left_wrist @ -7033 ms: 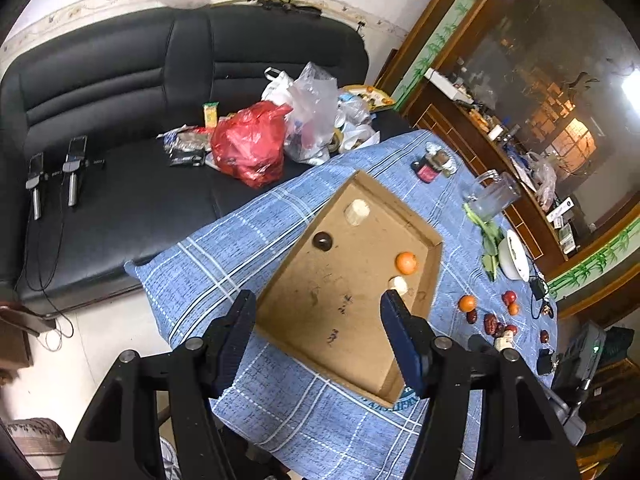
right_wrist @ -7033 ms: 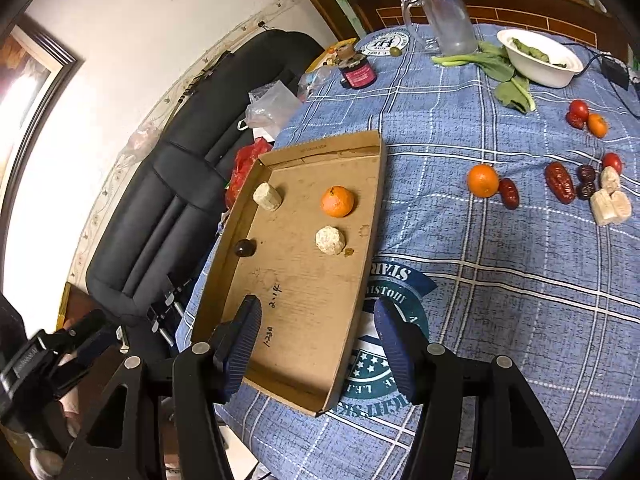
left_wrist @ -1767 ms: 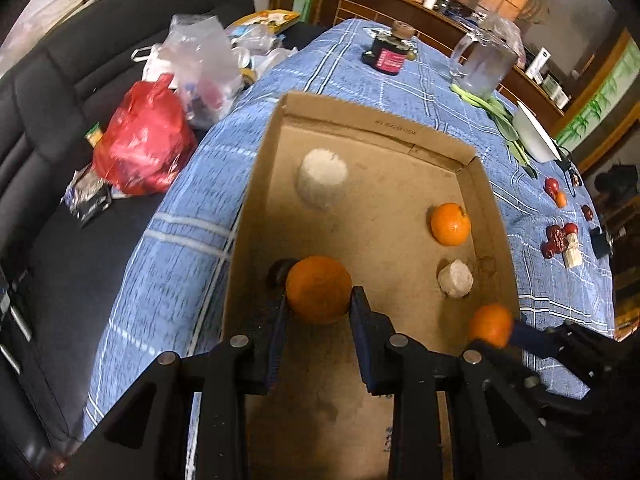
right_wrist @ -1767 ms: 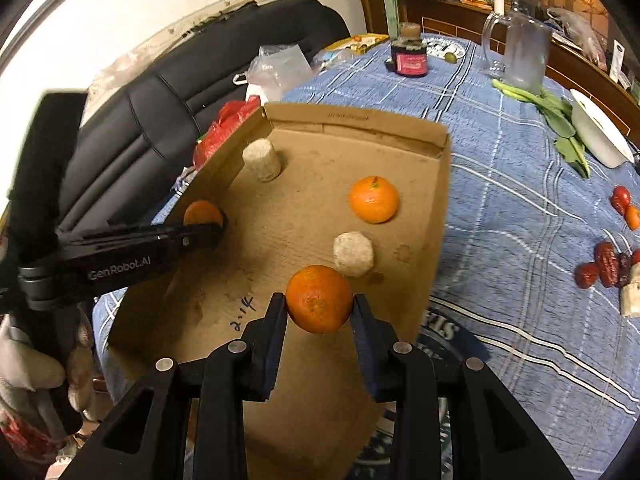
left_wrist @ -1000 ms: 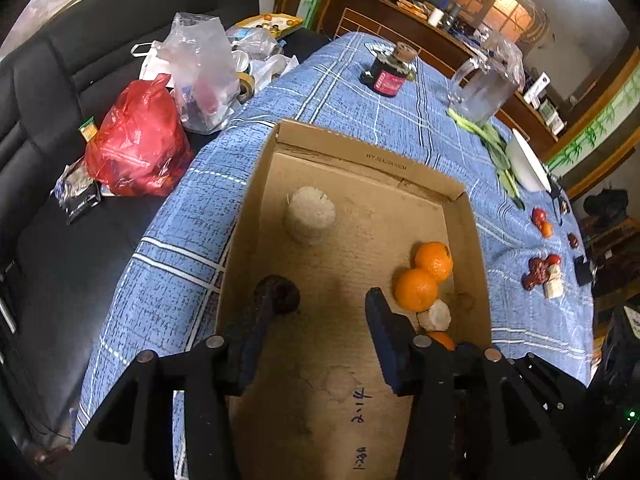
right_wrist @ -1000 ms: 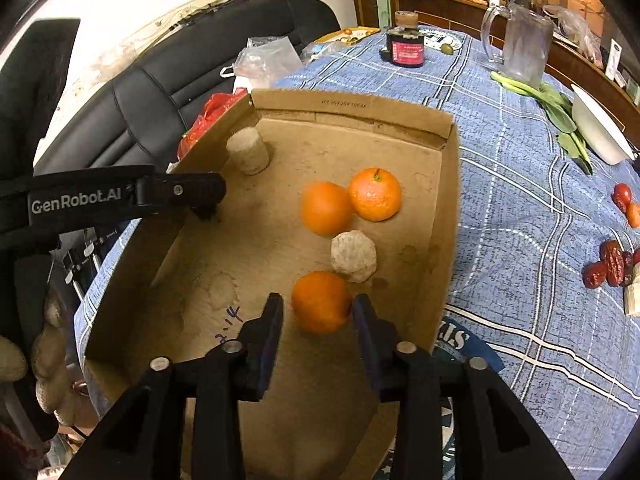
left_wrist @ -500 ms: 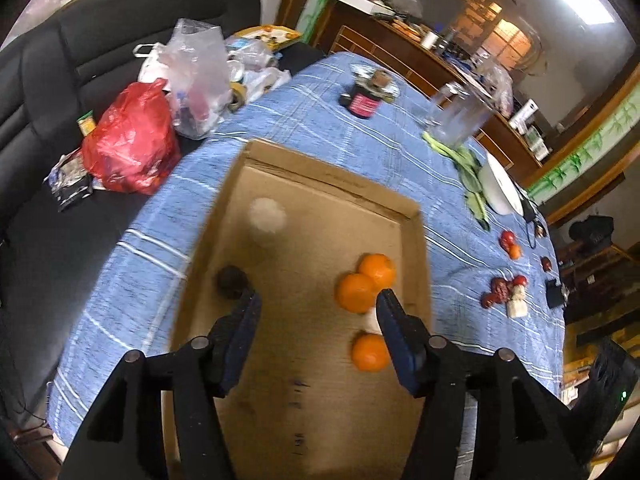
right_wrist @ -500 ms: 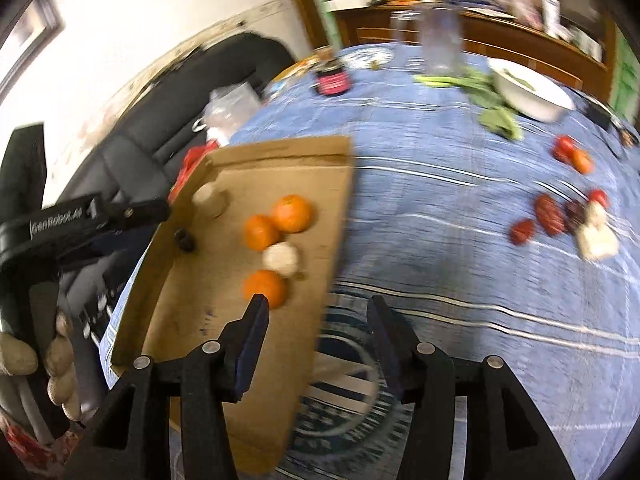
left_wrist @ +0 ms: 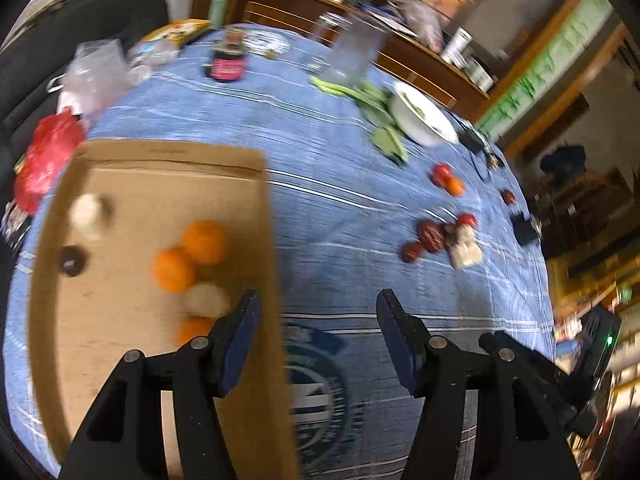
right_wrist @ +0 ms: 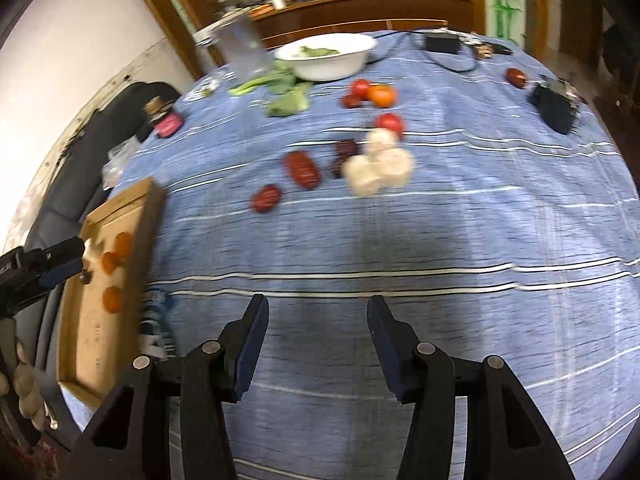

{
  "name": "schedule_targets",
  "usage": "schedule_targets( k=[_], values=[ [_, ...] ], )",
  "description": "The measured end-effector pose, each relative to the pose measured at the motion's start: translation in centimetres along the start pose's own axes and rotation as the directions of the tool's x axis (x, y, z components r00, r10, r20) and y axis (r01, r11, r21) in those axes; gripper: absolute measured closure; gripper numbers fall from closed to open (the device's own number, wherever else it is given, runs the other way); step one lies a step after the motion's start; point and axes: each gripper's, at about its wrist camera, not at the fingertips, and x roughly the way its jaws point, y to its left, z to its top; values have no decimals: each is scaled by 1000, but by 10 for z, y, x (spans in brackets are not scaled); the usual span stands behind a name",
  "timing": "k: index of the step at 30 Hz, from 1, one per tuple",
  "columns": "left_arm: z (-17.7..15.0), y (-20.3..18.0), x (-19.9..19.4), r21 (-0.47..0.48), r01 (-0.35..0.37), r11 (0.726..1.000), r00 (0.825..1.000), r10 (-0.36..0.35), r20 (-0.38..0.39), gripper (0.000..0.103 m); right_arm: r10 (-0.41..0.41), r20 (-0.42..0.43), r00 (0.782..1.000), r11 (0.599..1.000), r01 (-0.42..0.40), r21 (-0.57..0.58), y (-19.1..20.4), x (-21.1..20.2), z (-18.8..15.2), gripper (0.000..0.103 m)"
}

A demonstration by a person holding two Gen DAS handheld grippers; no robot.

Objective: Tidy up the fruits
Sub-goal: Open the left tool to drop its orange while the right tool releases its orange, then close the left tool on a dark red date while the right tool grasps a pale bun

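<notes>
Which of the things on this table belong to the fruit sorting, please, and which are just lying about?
Part of the job:
- cardboard tray
- oranges in the tray
- red dates
- tomatoes
- small orange

Lying about:
- white bowl
- leafy greens
- dark jar
- glass jug
- red bag

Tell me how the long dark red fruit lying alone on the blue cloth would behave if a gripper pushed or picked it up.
The dark red fruit looks oblong, so it would probably roll sideways rather than endways. Its skin looks wrinkled, so probably not slippery. It looks small, so likely light. The tablecloth should damp rolling.
</notes>
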Motion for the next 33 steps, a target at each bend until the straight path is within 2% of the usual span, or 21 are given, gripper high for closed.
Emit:
schedule_targets(
  k=[7, 13, 19, 25, 26, 27, 30, 33],
  values=[
    [3, -63, 50, 145, -8, 989, 999, 13, -32, 44, -30, 6, 1000, 999, 30, -42, -34, 10, 25, 48],
    [13, -98, 91, 241, -18, 970, 999, 28, -39, 44, -40, 7, 999, 995, 40, -95, -48, 29, 54, 48],
    [19, -113, 119, 295, -45, 954, 997, 62, -50, 44, -33, -13, 999, 984, 30, -178, -48, 46, 62, 48],
    [25, -116, 140, 332, -62, 941, 994, 88, -66, 45, -9, -9, 1000, 978, 7, -210, -44, 54, 67, 48],
    [25, -116, 143, 340, -65, 938, 993, 94, -67, 51, 4, -11, 1000, 976, -7, -216, -41, 55, 68, 48],
    [25, -117, 146, 346, -67, 936, 993, 98, -71, 62, 18, -13, 1000, 975, -20, -222, -38, 57, 68, 48],
    [25, -120, 152, 369, -75, 926, 992, 108, -69, 77, 51, -24, 998, 972, -55, -228, -29, 62, 70, 48],
    [25, -121, 153, 367, -73, 928, 992, 104, -67, 79, 80, -37, 996, 972, -86, -218, -22, 67, 71, 48]
  ],
)
